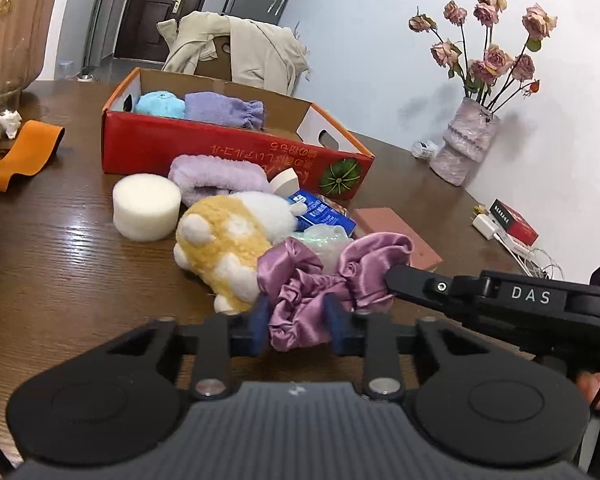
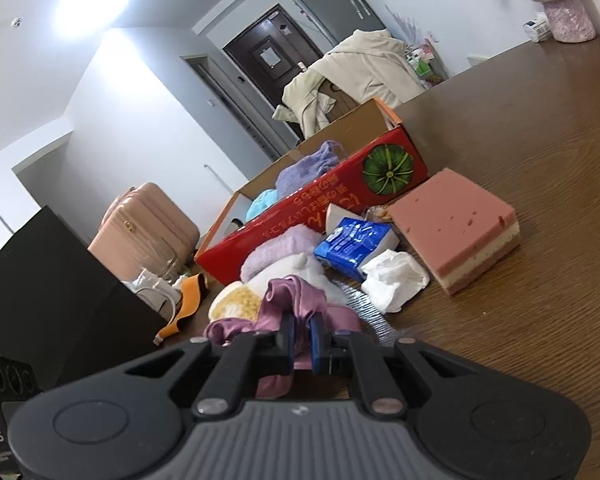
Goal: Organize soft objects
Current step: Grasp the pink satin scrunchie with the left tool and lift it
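A purple satin cloth (image 1: 300, 272) lies bunched at the near end of a pile on the brown table (image 1: 60, 272). My left gripper (image 1: 298, 316) is shut on its near folds, which fill the gap between the blue pads. My right gripper (image 1: 392, 276) reaches in from the right and pinches the cloth's far right end. In the right wrist view the right gripper (image 2: 302, 332) is shut on the satin cloth (image 2: 284, 296). A yellow and white plush toy (image 1: 228, 236) touches the cloth on its left. The red cardboard box (image 1: 220, 152) behind holds a blue plush (image 1: 158, 104) and a lavender pouch (image 1: 224, 110).
A white foam cylinder (image 1: 146, 208), a fluffy lavender cloth (image 1: 216, 176), a blue packet (image 1: 324, 212), crumpled white tissue (image 2: 396, 280) and a pink sponge block (image 2: 456, 228) lie before the box. A flower vase (image 1: 464, 140) stands far right; an orange band (image 1: 24, 152) lies left.
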The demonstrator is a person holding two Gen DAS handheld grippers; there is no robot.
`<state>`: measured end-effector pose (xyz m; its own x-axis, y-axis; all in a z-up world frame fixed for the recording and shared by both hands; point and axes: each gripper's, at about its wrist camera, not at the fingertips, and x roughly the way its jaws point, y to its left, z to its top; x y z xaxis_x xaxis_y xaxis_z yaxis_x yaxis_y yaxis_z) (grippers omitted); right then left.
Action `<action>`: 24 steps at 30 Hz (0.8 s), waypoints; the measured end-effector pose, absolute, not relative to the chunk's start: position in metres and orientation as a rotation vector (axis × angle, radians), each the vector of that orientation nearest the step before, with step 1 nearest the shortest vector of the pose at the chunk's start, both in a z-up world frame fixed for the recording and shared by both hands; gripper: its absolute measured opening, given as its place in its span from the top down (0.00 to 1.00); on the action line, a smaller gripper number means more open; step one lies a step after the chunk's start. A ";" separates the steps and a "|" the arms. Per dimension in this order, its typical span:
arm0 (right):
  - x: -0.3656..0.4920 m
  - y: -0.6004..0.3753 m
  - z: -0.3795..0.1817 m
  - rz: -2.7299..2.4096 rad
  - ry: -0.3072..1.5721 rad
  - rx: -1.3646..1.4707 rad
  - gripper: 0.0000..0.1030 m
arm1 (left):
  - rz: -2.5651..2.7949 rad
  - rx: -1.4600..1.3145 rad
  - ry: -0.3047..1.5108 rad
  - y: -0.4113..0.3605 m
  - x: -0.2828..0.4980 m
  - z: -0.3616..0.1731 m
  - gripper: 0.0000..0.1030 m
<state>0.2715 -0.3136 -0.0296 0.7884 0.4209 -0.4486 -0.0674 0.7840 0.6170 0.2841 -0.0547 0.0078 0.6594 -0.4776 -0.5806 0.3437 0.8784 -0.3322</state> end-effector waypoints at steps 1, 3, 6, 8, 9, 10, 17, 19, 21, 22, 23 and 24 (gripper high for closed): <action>0.271 -0.313 -0.028 0.284 0.610 0.620 0.93 | -0.466 -0.196 0.705 -0.055 0.282 0.011 0.76; 0.271 -0.312 -0.024 0.293 0.595 0.615 0.93 | -0.459 -0.186 0.684 -0.056 0.278 0.020 0.76; 0.270 -0.312 -0.016 0.309 0.575 0.609 0.93 | -0.461 -0.188 0.661 -0.054 0.275 0.032 0.77; 0.273 -0.313 -0.010 0.317 0.565 0.608 0.93 | -0.461 -0.184 0.647 -0.055 0.278 0.041 0.77; 0.275 -0.313 -0.006 0.319 0.560 0.605 0.93 | -0.462 -0.185 0.641 -0.055 0.280 0.045 0.77; 0.278 -0.313 -0.003 0.321 0.555 0.602 0.93 | -0.462 -0.187 0.637 -0.055 0.284 0.050 0.77; 0.316 -0.321 0.026 0.324 0.514 0.572 0.93 | -0.466 -0.173 0.602 -0.069 0.331 0.078 0.78; 0.333 -0.326 0.033 0.319 0.504 0.569 0.93 | -0.484 -0.193 0.611 -0.073 0.354 0.083 0.78; 0.354 -0.333 0.041 0.313 0.499 0.578 0.93 | -0.492 -0.221 0.626 -0.079 0.382 0.088 0.78; 0.366 -0.337 0.044 0.312 0.497 0.583 0.93 | -0.491 -0.230 0.626 -0.082 0.398 0.091 0.78; 0.381 -0.342 0.047 0.306 0.498 0.586 0.93 | -0.487 -0.232 0.626 -0.087 0.413 0.092 0.78; 0.393 -0.344 0.050 0.304 0.501 0.588 0.93 | -0.482 -0.228 0.629 -0.091 0.427 0.092 0.78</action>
